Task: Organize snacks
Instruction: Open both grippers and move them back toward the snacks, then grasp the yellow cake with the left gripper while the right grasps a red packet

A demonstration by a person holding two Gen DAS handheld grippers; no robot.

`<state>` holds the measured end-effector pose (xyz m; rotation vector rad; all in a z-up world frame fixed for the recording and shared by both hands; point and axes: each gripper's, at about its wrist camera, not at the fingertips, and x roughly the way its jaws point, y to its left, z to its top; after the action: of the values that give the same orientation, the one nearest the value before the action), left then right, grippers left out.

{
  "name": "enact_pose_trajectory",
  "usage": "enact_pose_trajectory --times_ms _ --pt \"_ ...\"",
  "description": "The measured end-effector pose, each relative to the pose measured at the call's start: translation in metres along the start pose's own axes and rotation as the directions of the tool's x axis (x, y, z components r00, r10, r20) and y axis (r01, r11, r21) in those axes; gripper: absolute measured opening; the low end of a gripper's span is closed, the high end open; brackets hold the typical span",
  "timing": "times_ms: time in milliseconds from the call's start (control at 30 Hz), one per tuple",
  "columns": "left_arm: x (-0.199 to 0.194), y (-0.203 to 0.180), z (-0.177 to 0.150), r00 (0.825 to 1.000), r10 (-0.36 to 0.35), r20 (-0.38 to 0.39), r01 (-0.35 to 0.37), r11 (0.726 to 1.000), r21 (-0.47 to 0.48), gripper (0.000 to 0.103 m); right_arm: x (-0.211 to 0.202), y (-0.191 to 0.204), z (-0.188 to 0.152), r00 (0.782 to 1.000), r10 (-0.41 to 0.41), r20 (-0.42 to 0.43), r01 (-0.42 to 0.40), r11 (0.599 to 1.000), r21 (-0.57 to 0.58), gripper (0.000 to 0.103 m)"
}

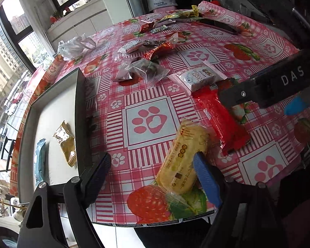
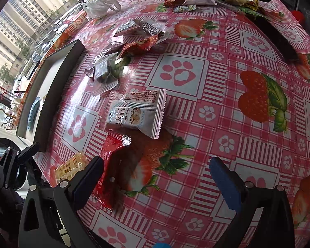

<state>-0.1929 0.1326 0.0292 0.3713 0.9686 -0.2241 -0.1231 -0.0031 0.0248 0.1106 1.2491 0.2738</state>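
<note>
The left gripper [image 1: 155, 177] is spread wide and empty, one pad touching the yellow snack pack [image 1: 181, 159] near the bench's front edge; it could be nudged off. The right gripper [image 2: 157, 177], also released, hovers beside the red packet [image 2: 111, 165]. The black tray [image 1: 51, 124] occupies the left edge, while the white biscuit packet [image 2: 136, 111] crowds the red one.

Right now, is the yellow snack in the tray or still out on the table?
Out. The yellow snack lies on the tablecloth, beside the tray, between the left gripper's open fingers.
</note>
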Motion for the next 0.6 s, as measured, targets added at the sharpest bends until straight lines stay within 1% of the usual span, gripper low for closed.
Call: enact_pose_trajectory --times_ms 67,100,167,233,267,333,400,433,467,500,600 --pt "0.002 0.003 0.001 1.000 0.010 -0.008 -0.010 1.000 -0.022 0.089 0.003 0.015 -0.002 1.000 -0.017 0.008 0.018 0.999 -0.038 0.102" --pt "0.001 0.004 -0.001 1.000 0.012 -0.011 -0.013 0.999 -0.029 0.089 0.006 0.023 -0.003 0.999 -0.033 0.010 0.033 0.997 -0.063 0.102" --pt "0.000 0.003 -0.002 1.000 0.018 -0.012 -0.018 1.000 -0.022 0.090 0.012 0.037 -0.004 0.999 -0.051 0.012 0.052 0.993 -0.108 0.102" --pt "-0.004 0.000 -0.004 1.000 0.012 -0.002 -0.012 1.000 -0.007 0.090 0.018 0.045 -0.005 0.995 -0.101 0.024 0.103 0.985 -0.138 0.102" --pt "-0.005 -0.001 -0.004 1.000 0.002 0.002 -0.002 1.000 -0.001 0.090 0.019 0.044 -0.008 0.991 -0.130 0.041 0.135 0.979 -0.153 0.102" --pt "-0.003 -0.006 -0.003 1.000 -0.006 -0.008 0.006 1.000 0.018 0.091 0.020 0.041 -0.013 0.984 -0.165 0.061 0.173 0.970 -0.171 0.102" --pt "0.010 -0.014 -0.001 0.998 0.025 -0.054 -0.022 0.998 0.051 0.091 0.019 0.032 -0.018 0.975 -0.210 0.072 0.219 0.960 -0.175 0.102" --pt "0.013 -0.016 0.000 0.998 0.036 -0.049 -0.034 0.998 0.050 0.093 0.016 0.026 -0.020 0.975 -0.208 0.080 0.219 0.960 -0.172 0.102" --pt "0.013 -0.016 0.003 0.999 0.033 -0.034 -0.032 0.999 0.037 0.094 0.014 0.020 -0.022 0.974 -0.213 0.080 0.224 0.961 -0.162 0.102" --pt "0.017 -0.016 0.007 0.998 0.026 -0.049 -0.025 0.999 0.024 0.095 0.014 0.014 -0.021 0.972 -0.219 0.081 0.229 0.962 -0.149 0.102" --pt "0.027 -0.013 0.019 0.999 0.008 -0.054 -0.010 0.999 -0.044 0.096 0.010 -0.002 -0.021 0.970 -0.227 0.089 0.237 0.964 -0.125 0.102"
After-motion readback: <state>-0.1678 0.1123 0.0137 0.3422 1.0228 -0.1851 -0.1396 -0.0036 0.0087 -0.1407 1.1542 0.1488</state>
